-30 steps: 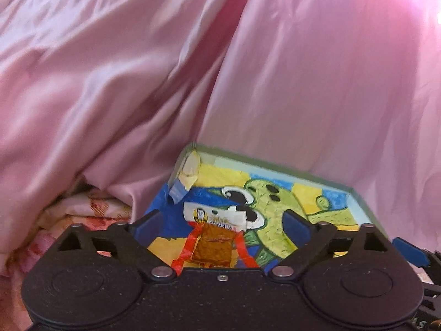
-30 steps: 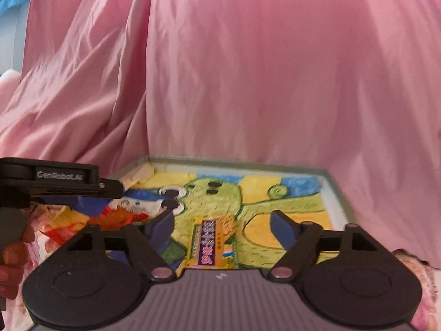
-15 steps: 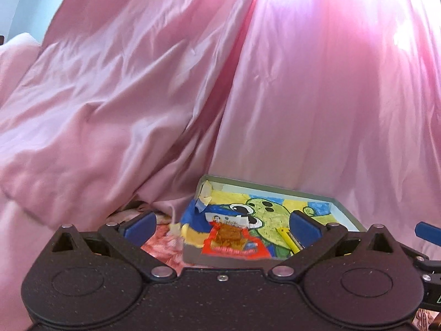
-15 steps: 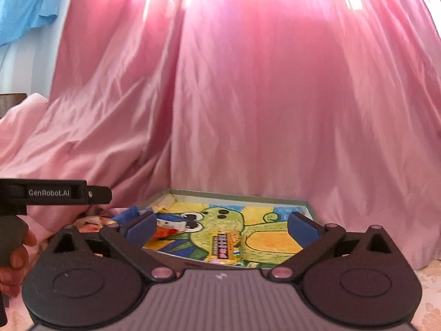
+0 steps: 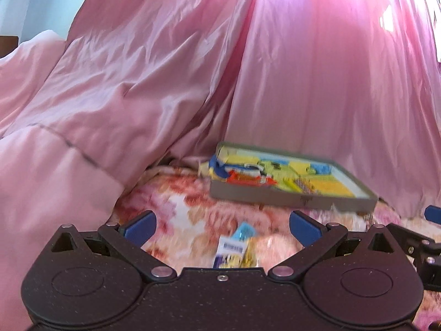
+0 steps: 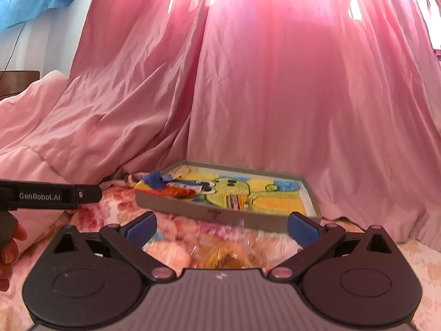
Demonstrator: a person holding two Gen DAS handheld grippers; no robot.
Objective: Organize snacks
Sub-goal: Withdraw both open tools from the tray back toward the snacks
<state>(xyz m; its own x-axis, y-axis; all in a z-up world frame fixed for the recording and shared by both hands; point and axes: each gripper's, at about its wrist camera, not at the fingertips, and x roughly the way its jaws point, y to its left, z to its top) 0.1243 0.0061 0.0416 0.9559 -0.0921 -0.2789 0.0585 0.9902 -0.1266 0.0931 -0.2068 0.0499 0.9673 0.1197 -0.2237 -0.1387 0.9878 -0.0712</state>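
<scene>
**Both grippers released above a flowered bed, snack tray beyond them**

Seen from the left wrist: left gripper [image 5: 222, 224] spread wide, blue pads [image 5: 139, 224] apart, nothing between them. Just ahead of it and below, lying on the flowered bedspread [image 5: 176, 193], a blurred snack packet [image 5: 234, 248] in white, blue and yellow, not touched by either pad. Farther on, resting on the same bedspread, a shallow grey tray [image 5: 275, 195] lined with a bright cartoon drawing in green, yellow and blue. Inside the tray, toward its left end, a red-and-orange snack packet [image 5: 245, 178]; toward the middle, a narrow yellow snack packet [image 5: 303, 184]. Details of both lost to blur. Behind everything, a pink satin curtain [image 5: 317, 69] hanging down to the bed, with a pink quilt [image 5: 55, 165] heaped on the left.

Seen from the right wrist: right gripper [image 6: 222, 224] likewise spread wide and empty. Directly under and in front of it, a clear crinkled wrapper with something brown inside [image 6: 220, 253], lying loose on the bedspread, too blurred to identify. Same tray [image 6: 209, 212] beyond, near wall facing the camera. At the left edge, the black body of the left gripper [image 6: 55, 194], with part of a hand [image 6: 8, 251] below it.
</scene>
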